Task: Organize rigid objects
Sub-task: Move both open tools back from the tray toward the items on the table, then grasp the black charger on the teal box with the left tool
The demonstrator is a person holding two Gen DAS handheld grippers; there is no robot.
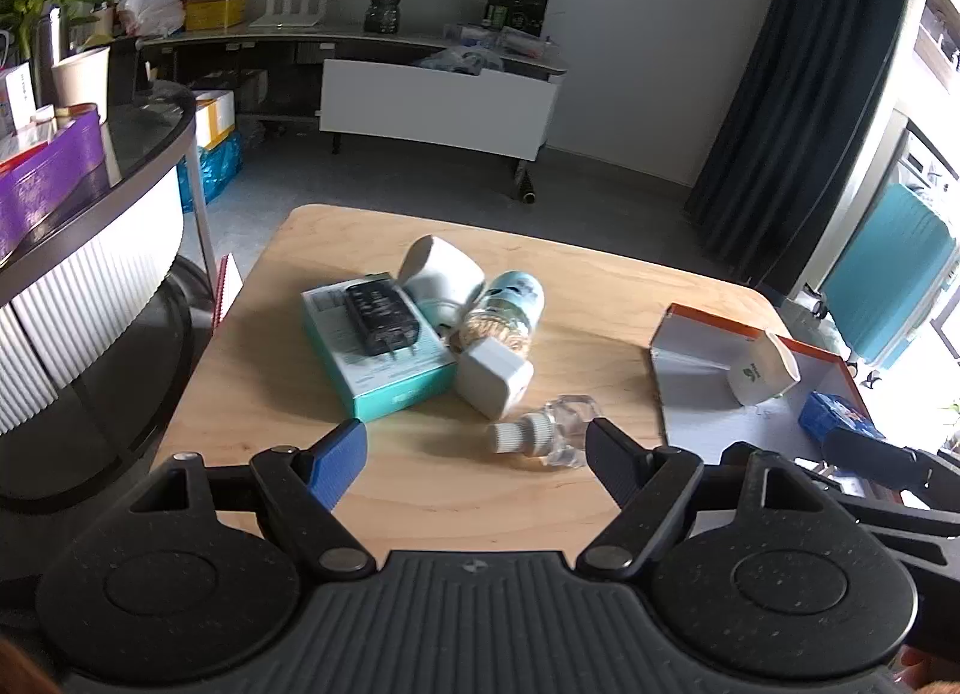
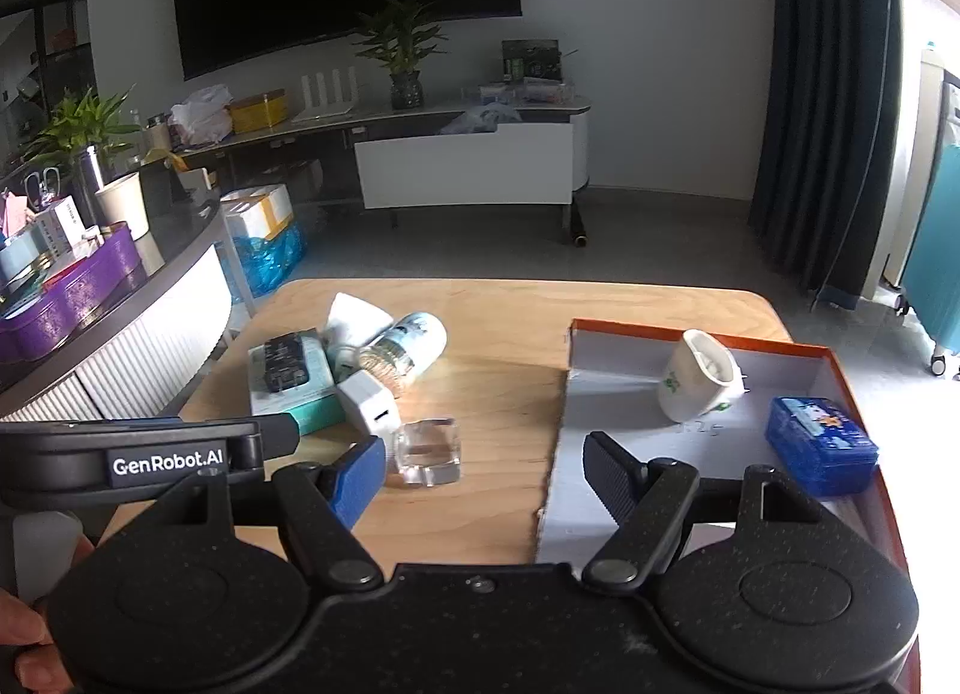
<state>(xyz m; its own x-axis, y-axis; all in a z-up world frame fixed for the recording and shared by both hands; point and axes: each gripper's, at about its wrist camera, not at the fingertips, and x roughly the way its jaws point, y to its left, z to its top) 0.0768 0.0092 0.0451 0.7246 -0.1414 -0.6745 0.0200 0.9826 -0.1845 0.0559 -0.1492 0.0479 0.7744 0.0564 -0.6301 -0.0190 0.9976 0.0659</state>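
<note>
On the wooden table (image 1: 420, 484) lies a pile: a teal box (image 1: 384, 370) with a black charger (image 1: 379, 317) on top, a white cup (image 1: 441, 271) on its side, a small bottle (image 1: 504, 313), a white charger cube (image 1: 493, 377) and a clear glass bottle with a white cap (image 1: 543, 431). My left gripper (image 1: 477, 457) is open and empty just in front of the clear bottle. My right gripper (image 2: 486, 472) is open and empty, above the table beside the orange-rimmed tray (image 2: 606, 328). The tray holds a white mug (image 2: 699, 376) and a blue box (image 2: 819, 445).
A curved dark counter (image 1: 90, 226) with a purple tin stands to the left. A TV stand (image 2: 468, 154) with plants and boxes is at the back wall. A dark curtain (image 2: 828, 94) and a teal suitcase (image 1: 888, 274) are at the right.
</note>
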